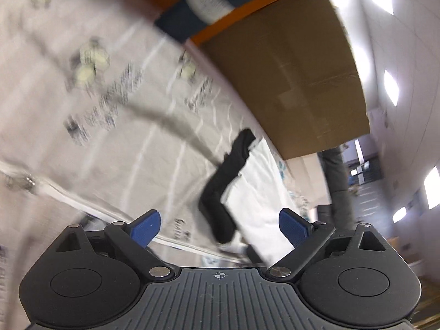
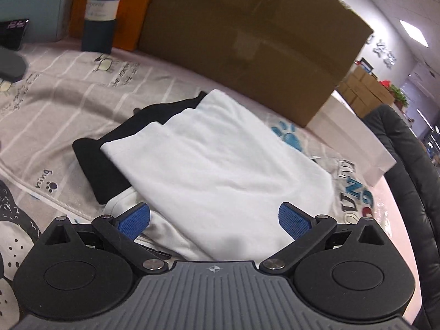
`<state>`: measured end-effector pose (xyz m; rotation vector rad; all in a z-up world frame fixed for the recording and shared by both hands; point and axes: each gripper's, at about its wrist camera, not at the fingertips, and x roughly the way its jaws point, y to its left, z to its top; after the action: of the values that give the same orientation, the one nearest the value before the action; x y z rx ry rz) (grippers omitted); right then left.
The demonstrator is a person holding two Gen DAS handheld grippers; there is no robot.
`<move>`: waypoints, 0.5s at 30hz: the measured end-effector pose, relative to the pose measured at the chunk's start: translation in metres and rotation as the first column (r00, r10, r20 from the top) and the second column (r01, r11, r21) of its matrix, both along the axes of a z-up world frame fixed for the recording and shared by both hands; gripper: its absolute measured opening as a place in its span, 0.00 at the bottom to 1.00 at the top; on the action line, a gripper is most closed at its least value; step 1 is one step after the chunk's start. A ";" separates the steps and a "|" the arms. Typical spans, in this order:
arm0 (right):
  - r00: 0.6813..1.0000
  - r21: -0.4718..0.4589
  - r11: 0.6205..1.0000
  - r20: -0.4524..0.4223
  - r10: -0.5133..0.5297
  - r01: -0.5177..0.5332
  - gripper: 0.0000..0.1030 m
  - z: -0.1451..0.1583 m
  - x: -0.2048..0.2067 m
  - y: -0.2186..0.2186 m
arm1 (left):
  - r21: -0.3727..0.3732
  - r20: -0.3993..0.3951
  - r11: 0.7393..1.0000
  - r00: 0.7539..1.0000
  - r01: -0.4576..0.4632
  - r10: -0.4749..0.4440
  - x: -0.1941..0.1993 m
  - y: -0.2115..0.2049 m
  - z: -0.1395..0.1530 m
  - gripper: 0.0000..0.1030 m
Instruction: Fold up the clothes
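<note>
A folded white garment (image 2: 220, 170) lies on top of a folded black garment (image 2: 104, 165) on the printed bed sheet (image 2: 55, 104). My right gripper (image 2: 214, 220) is open and empty, just above the near edge of the white garment. In the blurred, tilted left wrist view the same white garment (image 1: 255, 192) and black garment (image 1: 222, 192) lie ahead. My left gripper (image 1: 220, 227) is open and empty, apart from the clothes.
A large cardboard box (image 2: 247, 41) stands behind the clothes and also shows in the left wrist view (image 1: 288, 82). An orange box (image 2: 129, 11) and a dark roll (image 2: 100, 13) stand at the back. A black chair (image 2: 407, 165) is at the right.
</note>
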<state>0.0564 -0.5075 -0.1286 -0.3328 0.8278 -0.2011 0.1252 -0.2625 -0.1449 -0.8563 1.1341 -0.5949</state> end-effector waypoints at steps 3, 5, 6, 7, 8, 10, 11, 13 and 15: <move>1.000 -0.024 0.999 -0.003 0.024 -0.024 0.98 -0.003 0.010 0.006 | -0.068 -0.066 0.997 0.997 -0.030 0.026 0.007 -0.008 -0.015 0.92; 0.999 -0.034 0.999 0.008 0.040 -0.040 0.98 -0.003 0.017 0.011 | -0.107 -0.080 0.993 0.996 -0.044 0.035 0.012 -0.013 -0.022 0.92; 0.999 -0.040 0.998 0.014 0.048 -0.048 0.98 -0.003 0.020 0.014 | -0.117 -0.087 0.992 0.996 -0.046 0.036 0.014 -0.016 -0.023 0.92; 0.998 -0.045 0.997 0.021 0.057 -0.056 0.98 -0.004 0.023 0.017 | -0.128 -0.095 0.991 0.995 -0.048 0.036 0.017 -0.019 -0.025 0.91; 0.997 -0.050 0.996 0.035 0.069 -0.067 0.98 -0.005 0.027 0.019 | -0.138 -0.102 0.989 0.994 -0.050 0.036 0.019 -0.021 -0.027 0.91; 0.993 -0.039 0.993 0.043 0.113 -0.112 0.97 -0.008 0.036 0.024 | -0.158 -0.116 0.986 0.993 -0.054 0.036 0.024 -0.027 -0.030 0.90; 0.992 -0.029 0.992 0.045 0.121 -0.120 0.93 -0.010 0.042 0.026 | -0.163 -0.124 0.985 0.992 -0.054 0.034 0.026 -0.030 -0.033 0.90; 0.990 0.007 0.991 0.054 0.130 -0.130 0.64 -0.012 0.049 0.026 | -0.166 -0.142 0.985 0.989 -0.053 0.029 0.029 -0.035 -0.038 0.87; 0.993 0.111 0.989 0.078 0.087 -0.095 0.26 -0.010 0.049 0.014 | -0.170 -0.157 0.984 0.987 -0.048 0.022 0.031 -0.041 -0.043 0.84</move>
<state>0.1058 -0.4937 -0.1391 -0.2532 0.7470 -0.0796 0.1567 -0.3035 -0.1881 -1.0855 1.2165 -0.6129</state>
